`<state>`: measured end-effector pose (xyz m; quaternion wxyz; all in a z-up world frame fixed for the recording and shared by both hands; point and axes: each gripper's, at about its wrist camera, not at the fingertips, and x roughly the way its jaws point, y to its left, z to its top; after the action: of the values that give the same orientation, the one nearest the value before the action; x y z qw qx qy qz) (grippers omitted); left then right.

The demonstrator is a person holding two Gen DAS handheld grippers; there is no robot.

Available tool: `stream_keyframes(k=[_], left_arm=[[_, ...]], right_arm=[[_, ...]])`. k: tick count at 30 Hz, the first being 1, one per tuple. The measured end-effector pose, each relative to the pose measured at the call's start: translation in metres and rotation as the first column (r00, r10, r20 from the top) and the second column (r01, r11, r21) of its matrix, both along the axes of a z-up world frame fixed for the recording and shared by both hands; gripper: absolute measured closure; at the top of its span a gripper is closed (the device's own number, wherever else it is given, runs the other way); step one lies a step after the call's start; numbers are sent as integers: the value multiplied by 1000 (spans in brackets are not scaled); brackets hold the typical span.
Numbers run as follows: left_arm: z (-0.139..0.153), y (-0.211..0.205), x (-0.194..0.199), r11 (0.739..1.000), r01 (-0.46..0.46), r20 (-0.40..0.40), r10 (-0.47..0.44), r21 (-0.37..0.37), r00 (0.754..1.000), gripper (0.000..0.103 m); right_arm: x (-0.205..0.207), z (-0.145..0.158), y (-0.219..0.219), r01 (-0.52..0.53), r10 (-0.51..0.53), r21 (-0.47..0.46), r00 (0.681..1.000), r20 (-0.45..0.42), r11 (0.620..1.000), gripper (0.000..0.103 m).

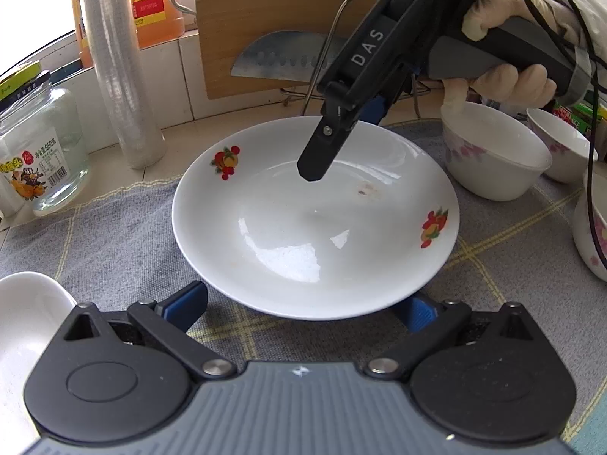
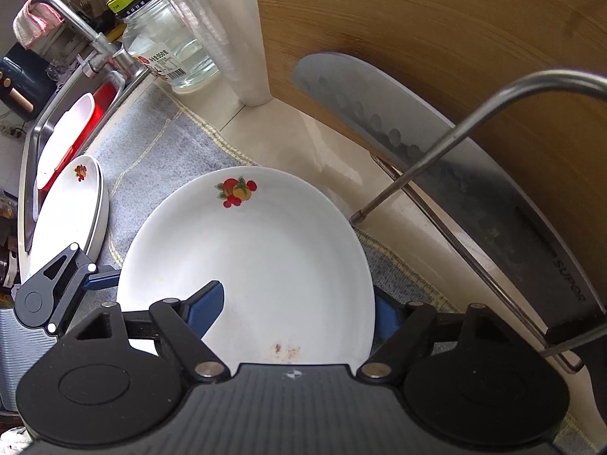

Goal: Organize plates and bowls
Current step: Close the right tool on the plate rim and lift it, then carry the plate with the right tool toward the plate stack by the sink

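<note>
A white plate with fruit prints [image 1: 315,220] lies on the grey cloth; it also shows in the right wrist view [image 2: 250,258]. My left gripper [image 1: 299,313] is open at the plate's near rim, fingers wide apart, one under the rim. My right gripper [image 2: 299,313] is open astride the far rim, one finger [image 2: 206,309] over the plate's inside, one outside; it shows from above in the left wrist view [image 1: 341,129]. Other white plates [image 2: 68,208] lie stacked to the left by the sink. Floral bowls [image 1: 493,151] stand at the right.
A wooden cutting board [image 2: 455,57], a cleaver [image 2: 436,151] and a wire rack [image 2: 436,159] stand behind the plate. A glass jar [image 1: 41,151], a plastic-wrap roll [image 1: 121,68] and an oil bottle [image 1: 155,0] stand at the back left. The sink [image 2: 57,121] lies left.
</note>
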<state>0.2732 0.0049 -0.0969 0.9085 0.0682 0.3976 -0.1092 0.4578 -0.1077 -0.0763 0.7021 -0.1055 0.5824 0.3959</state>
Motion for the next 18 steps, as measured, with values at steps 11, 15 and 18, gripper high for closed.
stream_keyframes(k=[11, 15, 18], left_arm=[[4, -6, 4, 998, 47, 1, -48, 47, 999, 1], [4, -4, 5, 997, 67, -5, -67, 47, 998, 1], [4, -2, 8, 996, 84, -12, -83, 44, 996, 1]], right_arm=[[13, 0, -15, 24, -20, 72, 998, -60, 997, 30], [12, 1, -14, 9, -6, 66, 998, -55, 998, 30], [12, 1, -14, 4, 0, 66, 999, -53, 998, 30]])
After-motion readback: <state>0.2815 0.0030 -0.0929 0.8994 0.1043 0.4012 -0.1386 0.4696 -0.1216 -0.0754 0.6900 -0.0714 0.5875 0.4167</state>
